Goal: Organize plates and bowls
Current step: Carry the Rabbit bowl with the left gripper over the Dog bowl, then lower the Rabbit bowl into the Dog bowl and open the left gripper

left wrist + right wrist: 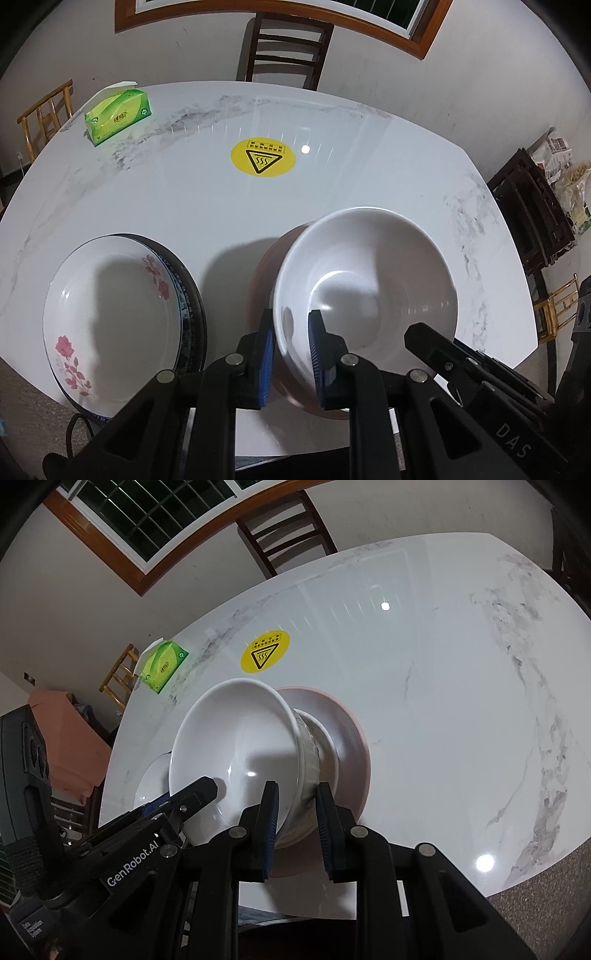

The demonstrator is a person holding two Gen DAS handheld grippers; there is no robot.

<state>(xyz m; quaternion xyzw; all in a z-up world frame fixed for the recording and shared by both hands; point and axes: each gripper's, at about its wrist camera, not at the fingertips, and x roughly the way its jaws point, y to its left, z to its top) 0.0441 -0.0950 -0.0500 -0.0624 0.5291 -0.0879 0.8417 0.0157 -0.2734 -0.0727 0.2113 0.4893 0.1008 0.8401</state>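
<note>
Since plates already sit stacked at left, floral plate [110,321] on top, bowls get their own pile. Left gripper [291,354] pinches the white bowl [369,288] rim, right gripper [295,827] clamps the opposite rim, keeping it steady over the pink plate [351,731] on the table [369,166].

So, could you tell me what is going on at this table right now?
A person is stacking dishes with two handheld grippers. The left gripper and right gripper both clamp the rim of a white bowl, held over a pink plate. A floral plate sits on a dark plate nearby.
</note>
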